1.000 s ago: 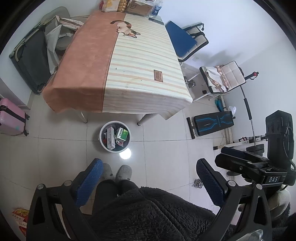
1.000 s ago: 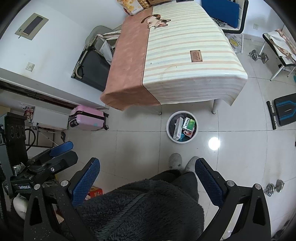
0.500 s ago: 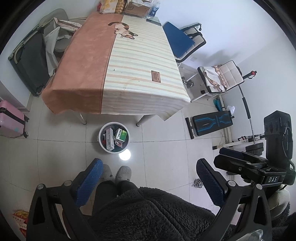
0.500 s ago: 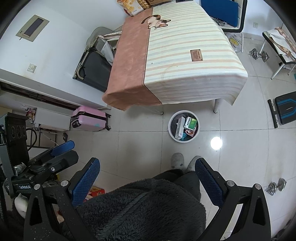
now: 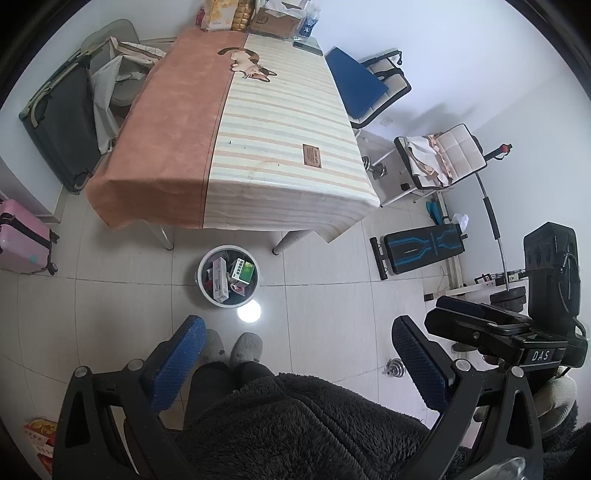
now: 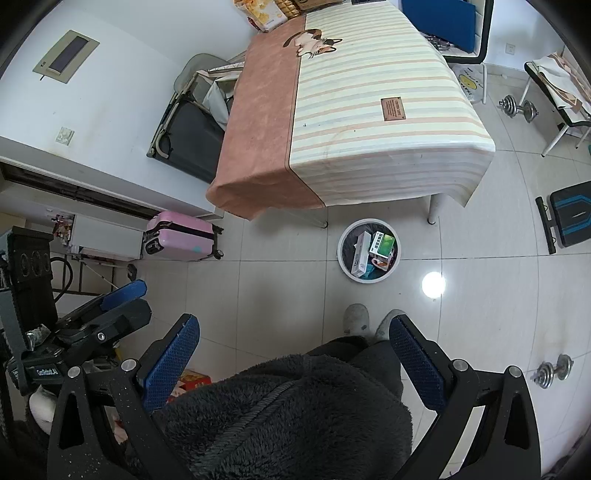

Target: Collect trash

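Both grippers are held high, looking down over the person's dark fleece jacket [image 5: 295, 424] and grey slippers [image 5: 246, 345]. The left gripper [image 5: 299, 354] has its blue-padded fingers [image 5: 179, 360] spread wide with nothing between them. The right gripper [image 6: 293, 354] is the same: pads apart, empty. In the left view the right gripper's body shows at the side with a "DAS" label [image 5: 540, 356]. The label on the left gripper's body in the right view is too small to read reliably.

The trash bin [image 5: 201, 273], round with a white rim, sits on the tile floor just in front of the near edge of the table, between its two front legs. Inside it are a long white carton [image 5: 220, 278] and a green-and-white box [image 5: 242, 271]; their print is illegible. In the right view the bin [image 6: 343, 258] is ahead of the slippers.

The table [image 5: 258, 122] has an orange and striped cloth with a cat graphic [image 5: 251, 66] and a brown patch label [image 5: 312, 156], text unreadable. At the far end sits a cardboard box marked "SF" [image 5: 271, 20]. A pink suitcase [image 6: 181, 236] stands by the wall, and a dumbbell [image 6: 552, 371] lies on the floor.
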Motion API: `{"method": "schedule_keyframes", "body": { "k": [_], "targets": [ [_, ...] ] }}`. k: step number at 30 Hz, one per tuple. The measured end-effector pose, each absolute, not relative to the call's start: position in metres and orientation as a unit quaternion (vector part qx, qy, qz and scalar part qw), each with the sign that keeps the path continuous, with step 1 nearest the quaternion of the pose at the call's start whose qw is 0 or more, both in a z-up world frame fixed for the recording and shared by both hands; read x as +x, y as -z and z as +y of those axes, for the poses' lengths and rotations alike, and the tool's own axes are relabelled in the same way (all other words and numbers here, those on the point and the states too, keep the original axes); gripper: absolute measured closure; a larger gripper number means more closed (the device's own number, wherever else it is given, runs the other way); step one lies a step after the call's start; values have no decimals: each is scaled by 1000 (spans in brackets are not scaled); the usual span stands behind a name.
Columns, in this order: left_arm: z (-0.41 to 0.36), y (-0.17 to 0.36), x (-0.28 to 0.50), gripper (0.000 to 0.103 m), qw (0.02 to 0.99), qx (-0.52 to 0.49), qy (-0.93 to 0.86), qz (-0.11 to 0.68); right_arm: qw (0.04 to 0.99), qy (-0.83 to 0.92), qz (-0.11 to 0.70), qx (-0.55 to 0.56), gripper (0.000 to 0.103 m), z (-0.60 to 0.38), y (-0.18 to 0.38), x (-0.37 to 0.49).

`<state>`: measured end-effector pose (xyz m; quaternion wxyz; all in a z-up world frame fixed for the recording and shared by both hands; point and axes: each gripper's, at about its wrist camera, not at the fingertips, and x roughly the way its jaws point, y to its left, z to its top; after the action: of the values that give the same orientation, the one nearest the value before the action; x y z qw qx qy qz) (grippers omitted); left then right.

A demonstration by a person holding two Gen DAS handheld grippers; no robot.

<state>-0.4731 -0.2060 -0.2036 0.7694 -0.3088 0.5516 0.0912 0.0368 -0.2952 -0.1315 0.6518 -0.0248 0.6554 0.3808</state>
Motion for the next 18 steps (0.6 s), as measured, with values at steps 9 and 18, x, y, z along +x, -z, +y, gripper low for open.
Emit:
{"method": "schedule_keyframes", "body": {
  "k": [9,18],
  "targets": [
    [-202,202,-475,0,770,-309,-92,550,652,-380,655,-26,0,-294,131,34],
    [-201,200,-475,0,773,-305,-94,548,652,-380,655,-25,0,-294,131,34]
  ]
}}
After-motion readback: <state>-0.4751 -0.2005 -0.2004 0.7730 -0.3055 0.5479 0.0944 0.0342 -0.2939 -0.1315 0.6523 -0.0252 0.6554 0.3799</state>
